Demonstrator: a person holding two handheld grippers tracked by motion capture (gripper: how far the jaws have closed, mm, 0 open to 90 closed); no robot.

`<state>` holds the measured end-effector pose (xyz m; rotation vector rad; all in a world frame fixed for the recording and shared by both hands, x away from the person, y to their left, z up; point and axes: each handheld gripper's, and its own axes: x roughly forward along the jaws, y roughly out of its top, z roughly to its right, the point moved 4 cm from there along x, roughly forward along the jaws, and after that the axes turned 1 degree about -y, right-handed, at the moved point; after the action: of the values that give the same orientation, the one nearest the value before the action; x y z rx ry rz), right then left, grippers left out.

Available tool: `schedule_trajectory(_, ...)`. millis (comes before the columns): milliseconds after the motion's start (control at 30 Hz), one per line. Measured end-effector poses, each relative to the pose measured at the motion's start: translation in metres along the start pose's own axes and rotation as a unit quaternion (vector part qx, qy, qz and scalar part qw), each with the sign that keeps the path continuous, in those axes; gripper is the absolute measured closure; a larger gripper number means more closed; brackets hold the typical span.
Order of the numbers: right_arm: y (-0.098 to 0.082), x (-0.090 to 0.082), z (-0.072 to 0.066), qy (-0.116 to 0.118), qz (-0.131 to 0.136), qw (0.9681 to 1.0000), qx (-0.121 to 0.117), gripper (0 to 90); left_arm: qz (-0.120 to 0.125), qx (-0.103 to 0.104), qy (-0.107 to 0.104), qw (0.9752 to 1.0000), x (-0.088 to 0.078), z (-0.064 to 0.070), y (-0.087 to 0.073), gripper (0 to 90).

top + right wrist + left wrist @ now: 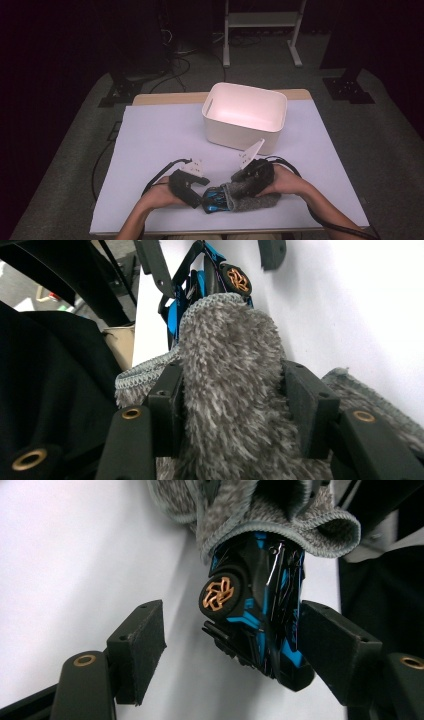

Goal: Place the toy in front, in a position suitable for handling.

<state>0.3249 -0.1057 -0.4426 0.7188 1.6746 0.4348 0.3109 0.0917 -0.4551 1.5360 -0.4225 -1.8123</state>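
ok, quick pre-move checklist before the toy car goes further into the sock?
1. Right hand-held gripper clamped on the grey sock: ok, pads press into the fabric on both sides.
2. Sock opening around the blue and black toy car: ok, the cuff covers one end and the rest sticks out.
3. Left hand-held gripper grip on the car: not ok, one pad is at the car's side while the other stands clear of it.
4. How deep the car sits inside the sock: cannot tell.
5. White bin ready beyond the hands: ok, upright, nothing seen inside.
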Motion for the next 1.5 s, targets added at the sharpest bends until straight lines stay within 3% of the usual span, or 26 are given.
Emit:
schedule_trajectory(100, -0.001, -0.001, -0.006, -0.016, 0.005, 0.9998, -0.013, 47.0, -0.015, -0.013, -0.025, 0.9995, 0.008, 0.0, -0.001, 27.8)
schedule_trajectory(167, -0.001, -0.002, -0.01, -0.026, 0.007, 0.9993, -0.025, 47.1, -0.014, -0.017, -0.048, 0.9986, 0.01, 0.001, -0.001, 33.5)
schedule_trajectory(200, -0.001, -0.002, -0.012, -0.034, 0.011, 0.9988, -0.034, 46.7, -0.011, -0.013, -0.055, 0.9983, 0.011, 0.002, -0.001, 44.3)
schedule_trajectory(300, -0.002, -0.002, -0.016, -0.045, 0.014, 0.998, -0.041, 46.1, -0.015, 0.006, -0.059, 0.9981, 0.011, 0.005, 0.002, 47.7)
schedule_trajectory(400, -0.003, -0.004, -0.019, -0.058, 0.02, 0.997, -0.048, 47.6, -0.021, 0.035, -0.044, 0.9982, 0.009, 0.008, 0.005, 48.5)
schedule_trajectory(500, -0.002, -0.009, -0.022, -0.066, 0.034, 0.9957, -0.056, 54.1, -0.031, 0.077, -0.024, 0.9962, 0.008, 0.01, 0.008, 48.2)
schedule_trajectory(567, -0.002, -0.01, -0.022, -0.066, 0.037, 0.9955, -0.057, 56.2, -0.037, 0.114, 0.0, 0.9929, 0.007, 0.011, 0.009, 48.1)
schedule_trajectory(633, 0.0, -0.014, -0.022, -0.073, 0.044, 0.9948, -0.057, 60.1, -0.038, 0.136, 0.029, 0.9896, 0.005, 0.012, 0.011, 48.1)
schedule_trajectory(733, 0.003, -0.015, -0.02, -0.09, 0.04, 0.9931, -0.064, 61.4, -0.044, 0.154, 0.057, 0.9855, 0.003, 0.012, 0.013, 48.3)
schedule_trajectory(833, 0.009, -0.014, -0.017, -0.109, 0.037, 0.9905, -0.075, 62.4, -0.042, 0.184, 0.091, 0.9779, -0.002, 0.008, 0.011, 48.5)
schedule_trajectory(933, 0.014, -0.012, -0.013, -0.115, 0.038, 0.9899, -0.075, 63.0, -0.032, 0.19, 0.1, 0.976, -0.004, 0.004, 0.007, 48.6)
schedule_trajectory(1000, 0.017, -0.01, -0.011, -0.114, 0.033, 0.9898, -0.079, 63.1, -0.027, 0.178, 0.095, 0.9791, -0.003, 0.002, 0.001, 48.8)
schedule_trajectory(1067, 0.019, -0.007, -0.013, -0.109, 0.026, 0.99, -0.085, 63.1, -0.004, 0.145, 0.072, 0.9868, -0.003, 0.002, -0.004, 46.0)
schedule_trajectory(1100, 0.019, -0.007, -0.014, -0.108, 0.024, 0.9901, -0.086, 63.1, 0.011, 0.135, 0.071, 0.9883, -0.004, 0.003, -0.006, 43.4)
schedule_trajectory(1133, 0.019, -0.007, -0.014, -0.108, 0.024, 0.9901, -0.086, 63.1, 0.011, 0.135, 0.071, 0.9883, -0.004, 0.003, -0.006, 40.1)
schedule_trajectory(1167, 0.019, -0.007, -0.015, -0.106, 0.024, 0.9905, -0.085, 63.0, 0.014, 0.113, 0.07, 0.991, -0.006, 0.001, -0.008, 40.1)
schedule_trajectory(1200, 0.018, -0.007, -0.017, -0.102, 0.023, 0.991, -0.084, 62.8, 0.01, 0.094, 0.065, 0.9934, -0.006, 0.0, -0.008, 33.5)
schedule_trajectory(1267, 0.018, -0.007, -0.02, -0.102, 0.02, 0.9907, -0.088, 62.2, 0.021, 0.083, 0.059, 0.9946, -0.008, -0.001, -0.01, 32.7)
schedule_trajectory(1333, 0.018, -0.008, -0.022, -0.102, 0.019, 0.9906, -0.088, 62.0, 0.035, 0.08, 0.047, 0.995, -0.008, 0.0, -0.011, 38.8)
schedule_trajectory(1367, 0.017, -0.008, -0.023, -0.104, 0.02, 0.9903, -0.09, 61.0, 0.037, 0.088, 0.042, 0.9945, -0.008, 0.001, -0.011, 48.6)
schedule_trajectory(1500, 0.017, -0.01, -0.024, -0.105, 0.028, 0.9905, -0.085, 58.2, 0.036, 0.082, 0.041, 0.9951, -0.008, 0.001, -0.01, 51.6)
